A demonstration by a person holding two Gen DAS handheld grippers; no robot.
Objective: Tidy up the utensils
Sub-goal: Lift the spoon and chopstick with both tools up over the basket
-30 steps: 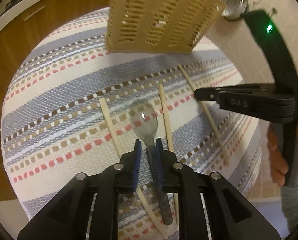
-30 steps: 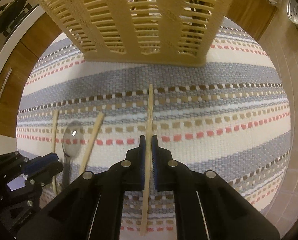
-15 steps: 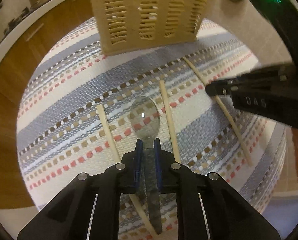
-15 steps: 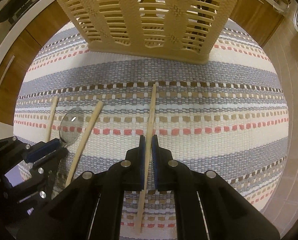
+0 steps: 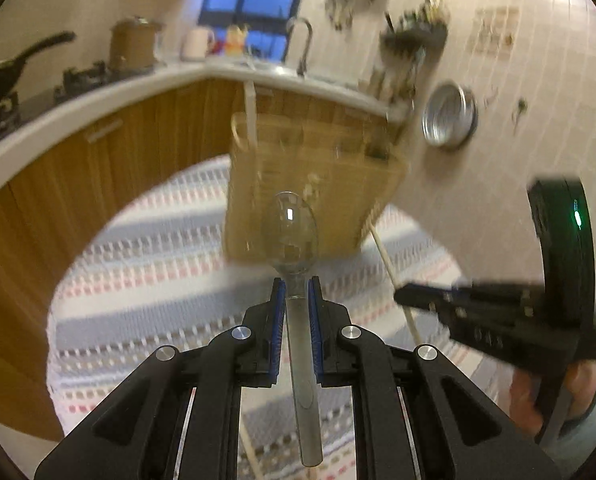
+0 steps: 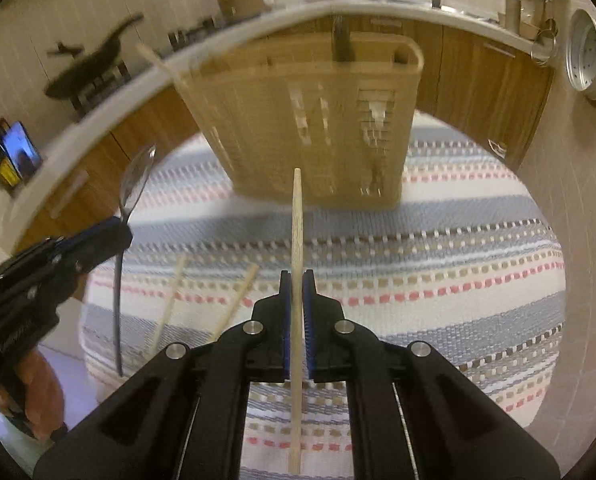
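Observation:
My left gripper (image 5: pixel 296 288) is shut on a metal spoon (image 5: pixel 291 232), lifted off the striped cloth with its bowl pointing at the tan slotted utensil basket (image 5: pixel 310 184). My right gripper (image 6: pixel 297 280) is shut on a wooden chopstick (image 6: pixel 297 216), also raised above the cloth and aimed at the basket (image 6: pixel 310 120). In the right wrist view the left gripper (image 6: pixel 110 232) holds the spoon (image 6: pixel 136 178) at the left. Two more chopsticks (image 6: pixel 238 300) lie on the cloth between the grippers. The right gripper (image 5: pixel 406 294) and its chopstick (image 5: pixel 390 264) show at the right of the left wrist view.
The striped woven cloth (image 6: pixel 438 280) covers a round table. Behind it runs a curved kitchen counter (image 5: pixel 98 96) with wooden cabinets, a pan, a pot and a sink tap. A metal lid (image 5: pixel 450 120) hangs on the tiled wall at the right.
Both grippers have risen off the cloth and tilted up, carrying the spoon and the chopstick. The basket's top and the kitchen behind have come into view.

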